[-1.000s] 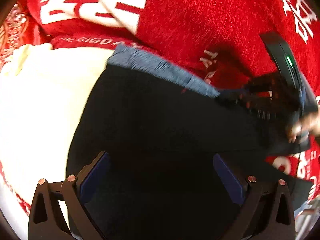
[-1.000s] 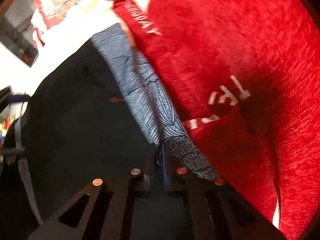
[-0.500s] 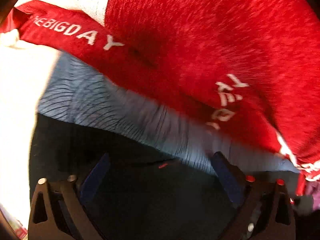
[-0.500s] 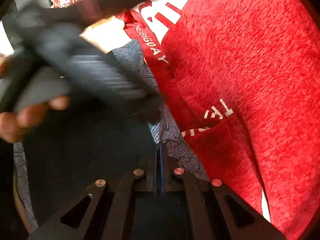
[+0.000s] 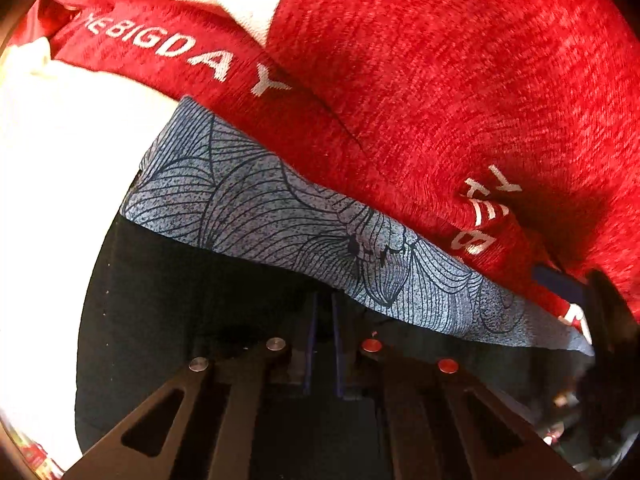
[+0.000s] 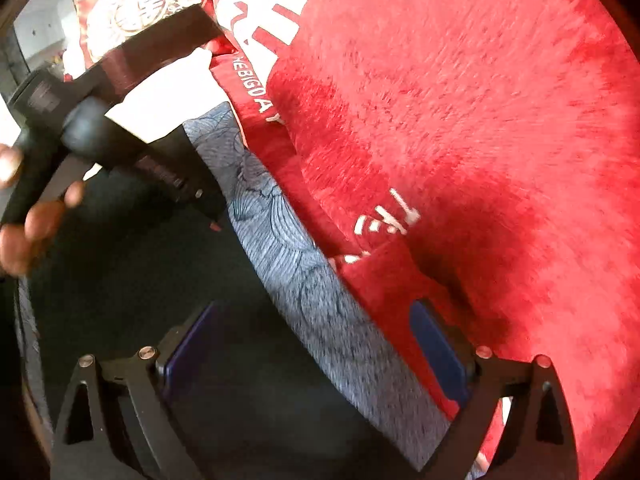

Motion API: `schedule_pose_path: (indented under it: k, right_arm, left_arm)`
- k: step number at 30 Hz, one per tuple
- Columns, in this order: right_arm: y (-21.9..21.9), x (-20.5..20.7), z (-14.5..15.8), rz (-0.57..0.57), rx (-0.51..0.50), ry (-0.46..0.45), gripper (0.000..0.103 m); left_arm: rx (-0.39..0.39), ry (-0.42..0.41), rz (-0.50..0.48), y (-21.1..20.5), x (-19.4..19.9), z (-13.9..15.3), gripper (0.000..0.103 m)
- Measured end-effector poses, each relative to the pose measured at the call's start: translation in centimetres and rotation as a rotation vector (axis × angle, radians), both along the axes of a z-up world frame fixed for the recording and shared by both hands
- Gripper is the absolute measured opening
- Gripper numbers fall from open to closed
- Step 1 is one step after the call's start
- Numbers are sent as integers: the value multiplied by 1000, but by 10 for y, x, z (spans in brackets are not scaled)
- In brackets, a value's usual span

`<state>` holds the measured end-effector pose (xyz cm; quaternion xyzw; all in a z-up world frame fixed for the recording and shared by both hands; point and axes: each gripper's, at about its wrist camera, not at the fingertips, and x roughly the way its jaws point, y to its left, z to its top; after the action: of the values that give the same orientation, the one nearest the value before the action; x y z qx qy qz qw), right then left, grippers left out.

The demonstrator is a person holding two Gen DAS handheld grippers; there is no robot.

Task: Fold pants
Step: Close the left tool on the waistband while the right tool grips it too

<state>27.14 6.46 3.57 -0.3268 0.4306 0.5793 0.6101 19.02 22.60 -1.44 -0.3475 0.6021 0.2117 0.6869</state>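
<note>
Two grippers are shown at the waist end of a pair of dark pants, which lies spread on a red blanket with white lettering. The patterned grey waistband runs along the far edge of the dark cloth, against the blanket.

Left gripper: the fingers are pressed nearly together, with only a narrow slit between the blue pads, and dark cloth just below the waistband appears to be pinched between them, though the cloth inside the slit cannot be made out clearly. In the right wrist view the same tool is seen from outside, held in a hand, its tip down on the pants beside the waistband.

Right gripper: the fingers are spread wide, nothing is held, and the waistband crosses the gap between the pads. A white cloth lies beyond the left edge of the pants.

Step in hand, as judged: the waist edge is being taken up at two points for a fold; one point is secured, the other is not yet gripped.

Next move, as judged: the right fingers need to be closed on the waistband, after which both holds can be lifted together and carried over so that the edges meet evenly.
</note>
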Motion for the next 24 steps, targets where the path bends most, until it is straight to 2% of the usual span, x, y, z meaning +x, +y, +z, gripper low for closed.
schedule_pose_path:
  k: [3,4,5,6,7,10,11,12,13,15,17,19,20,21,22,23,24]
  right_arm:
    - [21,3,-26,53,-104,60,96]
    - [26,4,-35,73,-129,108,84]
    - [30,1,-44,105,-173,141,61]
    - [30,-2,-43,117,-162,120,55]
    - [31,-6,-39,138,-152,135,26]
    - [26,-20,-25,171,-144,38,14]
    - [23,-24,-19,172,-126,17,14]
    - [18,-30,-8,169,-94,-14,14]
    - [15,-34,-3,168,-76,-31,14]
    - [4,-49,8,166,-36,-90,14]
    - [-8,-63,17,155,6,-150,14]
    - [-18,-75,21,142,30,-182,14]
    - [-19,-82,19,136,36,-193,14]
    - [-21,-83,22,129,42,-201,14]
    - [-22,-87,23,120,51,-208,14]
    - [-24,-89,23,112,58,-213,14]
    - [-27,-92,24,100,65,-217,13]
  left_arm:
    - [-18,-21,0,5,-6,-4,10]
    - [-21,-29,-3,5,-8,-5,10]
    - [-24,-36,-6,9,-13,-4,10]
    - [-26,-45,-11,10,-18,-4,10]
    - [-28,-56,-17,12,-21,-3,10]
    - [-104,-126,41,18,-41,12,13]
    - [-131,-153,65,23,-52,21,33]
    - [-164,-196,97,24,-60,28,58]
    - [-172,-218,129,23,-67,33,103]
    - [-139,-288,214,22,-79,52,102]
    - [-117,-278,193,20,-74,63,102]
    - [-48,-206,150,14,-62,61,102]
    - [9,-98,145,11,-56,53,102]
    - [20,-59,147,13,-53,48,102]
    - [21,-35,153,14,-51,40,89]
    - [17,-3,162,15,-50,31,51]
    - [-15,5,158,14,-50,26,35]
